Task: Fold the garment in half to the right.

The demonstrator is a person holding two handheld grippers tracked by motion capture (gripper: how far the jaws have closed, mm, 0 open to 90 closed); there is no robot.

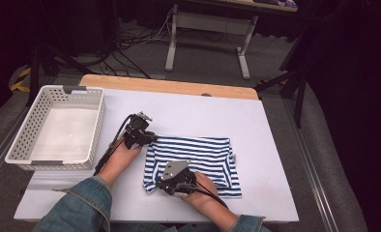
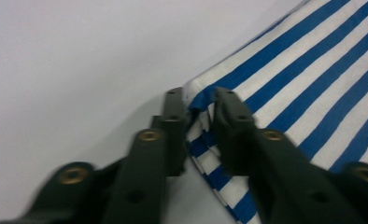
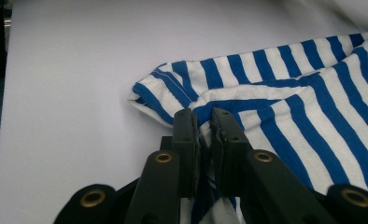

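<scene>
From above, the striped shirt (image 1: 193,162) lies beside a white basket (image 1: 94,126). Up close, the left gripper (image 2: 200,103) and right gripper (image 3: 203,116) each pinch its edge.

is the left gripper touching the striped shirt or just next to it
Touching. In the left gripper view, the left gripper has its jaws pinched on the corner edge of the striped shirt, with the cloth bunched between them and no gap showing.
</scene>
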